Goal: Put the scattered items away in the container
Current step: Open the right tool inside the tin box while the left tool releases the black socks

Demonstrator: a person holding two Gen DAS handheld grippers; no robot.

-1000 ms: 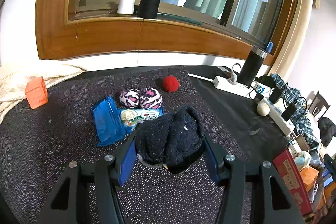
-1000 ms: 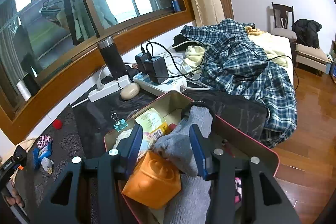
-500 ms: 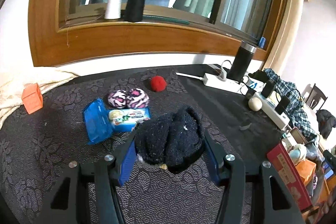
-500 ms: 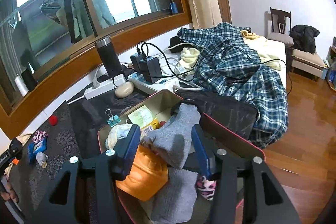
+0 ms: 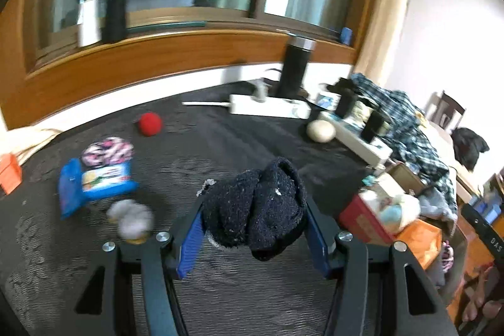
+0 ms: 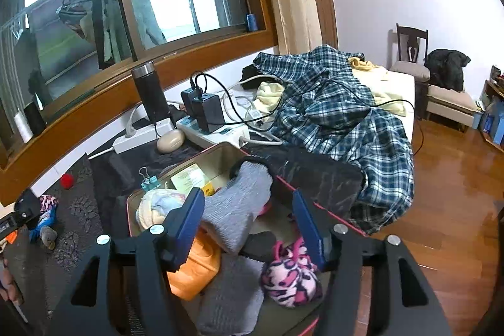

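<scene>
Left gripper [image 5: 253, 221]: blue pads clamped on a rolled dark navy sock [image 5: 255, 210], carried clear above the dark patterned table cover [image 5: 220, 288]. Frame is motion-blurred.

Left wrist view, left to right of the gripper:
- far left edge: orange block [image 5: 9, 173]
- left and ahead: blue packet [image 5: 94, 185], with a pink-patterned sock ball [image 5: 107, 147] just behind it
- just left of the left finger: small grey-white blurred item [image 5: 130, 219], can't tell what it is
- ahead, left of centre: red pom-pom [image 5: 150, 123]
- ahead, right of centre: white power strip [image 5: 267, 107] with a black flask [image 5: 294, 65] standing behind it
- ahead right: beige egg-shaped thing [image 5: 321, 130]
- right: red-walled container [image 5: 362, 218], already filled with soft items

Right gripper [image 6: 249, 219]: jaws spread wide, gripping nothing, hanging over the container [image 6: 220, 151].

Right wrist view, left to right:
- far left on the table: the blue packet [image 6: 44, 221] and pom-pom [image 6: 66, 180], well apart from the box
- at the box's far-left rim: teal binder clip [image 6: 150, 181]
- under the left finger: orange squashy item [image 6: 195, 266]
- between the fingers: grey sock [image 6: 236, 207], lying loose in the box; whether the left pad touches it I can't tell
- below the right finger: pink-patterned sock ball [image 6: 289, 276]
- beyond the box, right: plaid shirt [image 6: 340, 112]
</scene>
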